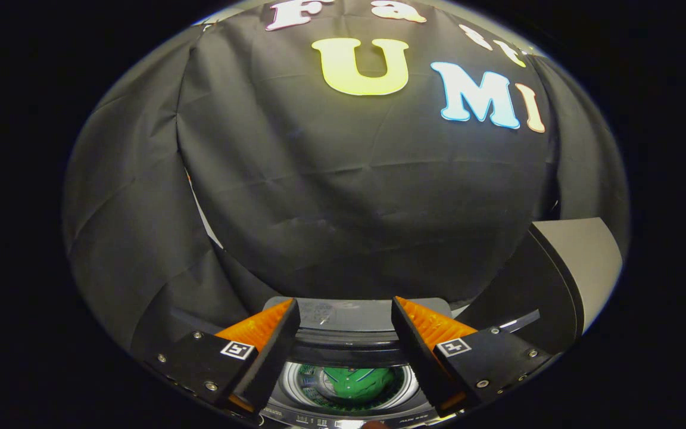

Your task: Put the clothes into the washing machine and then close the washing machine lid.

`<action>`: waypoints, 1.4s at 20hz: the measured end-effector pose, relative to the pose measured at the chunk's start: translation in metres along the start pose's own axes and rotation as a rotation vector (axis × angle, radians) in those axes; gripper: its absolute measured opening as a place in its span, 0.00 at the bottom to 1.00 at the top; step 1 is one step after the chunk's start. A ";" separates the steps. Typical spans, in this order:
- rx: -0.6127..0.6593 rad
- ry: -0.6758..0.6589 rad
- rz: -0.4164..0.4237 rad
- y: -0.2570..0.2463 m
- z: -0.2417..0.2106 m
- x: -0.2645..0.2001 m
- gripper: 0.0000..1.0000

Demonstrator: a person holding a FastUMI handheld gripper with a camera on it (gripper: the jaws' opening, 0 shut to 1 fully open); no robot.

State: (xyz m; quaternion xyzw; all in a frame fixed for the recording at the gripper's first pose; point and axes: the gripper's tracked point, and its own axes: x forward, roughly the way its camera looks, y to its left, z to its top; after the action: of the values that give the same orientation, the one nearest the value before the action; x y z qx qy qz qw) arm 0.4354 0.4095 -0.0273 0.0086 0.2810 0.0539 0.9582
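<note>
My gripper (346,310) hangs open above the washing machine (349,316), nothing between its fingers. Straight below the gap between the fingers lies the round drum opening, and a green piece of clothing (359,380) rests inside the drum. The lid (563,280) stands raised at the right of the machine, its dark inner face turned toward the opening and its grey outer face away. The machine's grey back panel shows just beyond the fingertips.
The booth's black cloth wall (343,196) hangs right behind the machine and wraps around on the left and right. A strip of the control panel (343,422) shows at the machine's near edge.
</note>
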 end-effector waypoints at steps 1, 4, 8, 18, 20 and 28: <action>0.005 -0.014 0.001 0.000 0.001 -0.006 0.95; -0.003 -0.062 0.007 0.002 0.006 -0.019 0.95; -0.017 -0.059 0.010 0.000 0.004 -0.017 0.94; -0.029 0.010 0.027 0.003 -0.036 -0.027 0.94; -0.034 0.031 0.042 0.006 -0.050 -0.028 0.94; -0.058 0.081 0.049 0.002 -0.089 -0.028 0.93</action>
State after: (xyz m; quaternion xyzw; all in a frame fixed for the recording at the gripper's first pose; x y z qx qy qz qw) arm 0.3641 0.4075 -0.0869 -0.0145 0.3174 0.0860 0.9443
